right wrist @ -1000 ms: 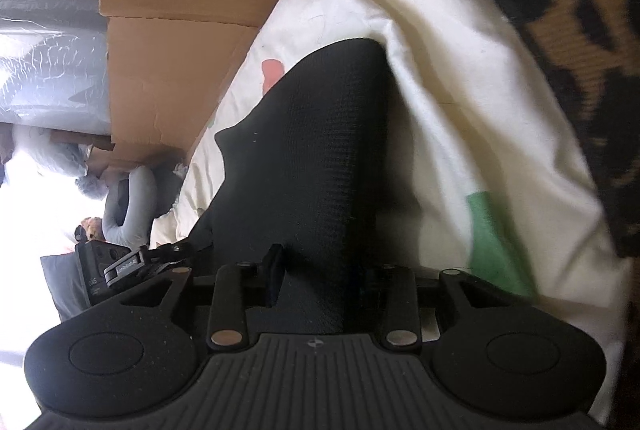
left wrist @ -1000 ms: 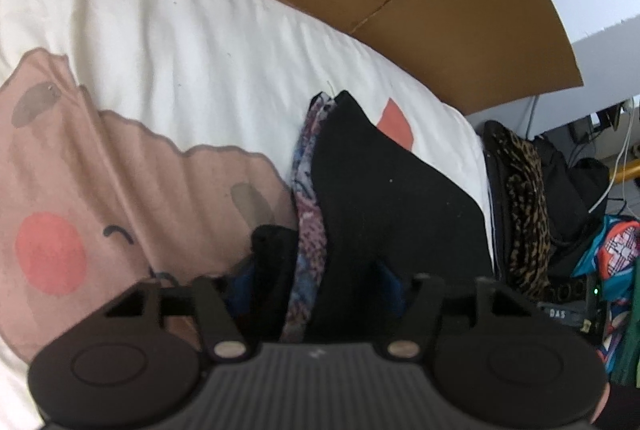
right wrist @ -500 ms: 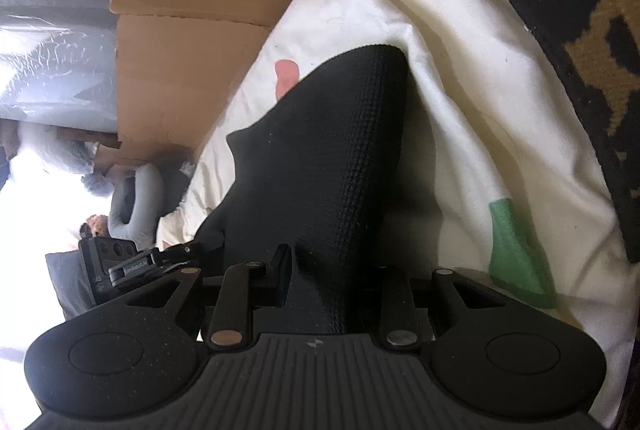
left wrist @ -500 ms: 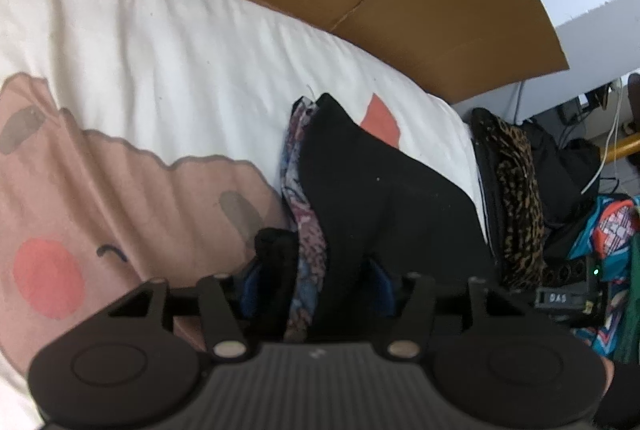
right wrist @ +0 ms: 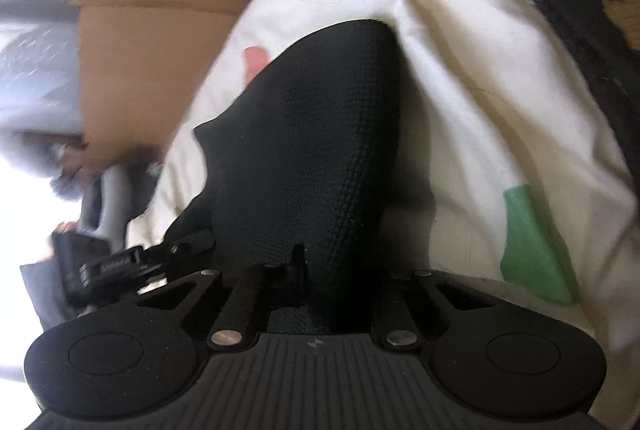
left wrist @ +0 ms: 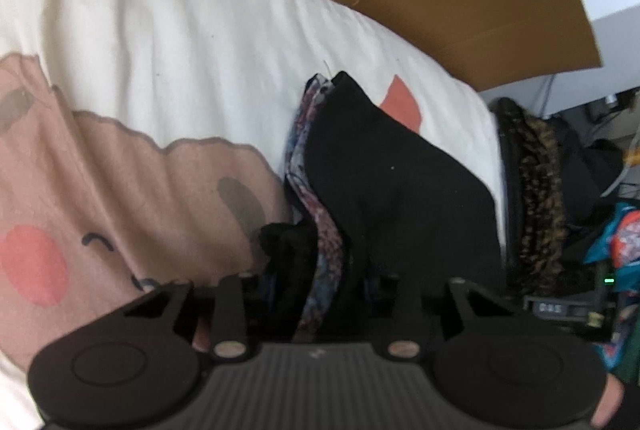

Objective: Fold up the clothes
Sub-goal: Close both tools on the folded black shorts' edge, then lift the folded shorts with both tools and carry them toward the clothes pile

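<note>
tongs' tips (left wrist: 316,282) hidden by black garment (left wrist: 384,182).

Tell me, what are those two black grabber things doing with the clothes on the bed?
A person is folding clothes with a grabber in each hand. The left gripper is closing on a bunched black garment with a patterned lining showing along its edge. The right gripper is closing on another part of black knit cloth. The garment lies on a cream bedsheet printed with a pink cartoon face. A leopard-print garment sits at the bed's edge, untouched.
</note>
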{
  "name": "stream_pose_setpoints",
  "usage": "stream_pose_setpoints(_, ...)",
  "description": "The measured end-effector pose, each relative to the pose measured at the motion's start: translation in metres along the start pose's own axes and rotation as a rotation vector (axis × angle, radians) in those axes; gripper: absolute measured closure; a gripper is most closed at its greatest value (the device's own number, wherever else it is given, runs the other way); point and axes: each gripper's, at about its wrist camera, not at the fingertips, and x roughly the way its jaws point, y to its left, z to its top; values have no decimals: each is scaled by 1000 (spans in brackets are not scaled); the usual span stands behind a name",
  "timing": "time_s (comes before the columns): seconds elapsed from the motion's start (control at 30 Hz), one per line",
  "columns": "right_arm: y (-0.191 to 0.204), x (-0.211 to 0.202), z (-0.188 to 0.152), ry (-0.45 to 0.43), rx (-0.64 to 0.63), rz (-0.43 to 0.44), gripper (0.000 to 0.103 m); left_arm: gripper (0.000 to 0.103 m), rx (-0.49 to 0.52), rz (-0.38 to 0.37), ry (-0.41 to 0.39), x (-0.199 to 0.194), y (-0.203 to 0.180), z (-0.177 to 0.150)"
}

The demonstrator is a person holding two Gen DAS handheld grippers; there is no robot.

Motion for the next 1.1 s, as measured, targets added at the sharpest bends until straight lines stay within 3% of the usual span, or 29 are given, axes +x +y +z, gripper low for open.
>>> stream_pose_setpoints(0.17, 18, -3, -3, -19, -43, -74, 96, 69, -17, 34, -12, -5, -8, -2)
stream_pose_setpoints(0.3, 27, -11, -7, -39, -79, -73, 96, 71, -15, 35, -46, -20, -14, -10)
stream_pose_setpoints(0.83, 90, -37, -19, -27, -223, -113, 96, 72, -16, 202, -102, -91, -65, -37)
stream_pose_setpoints(1.1, 131, -73, -28, -26, -323, -107, 96, 72, -35, 252, -146, -132, -102, -50)
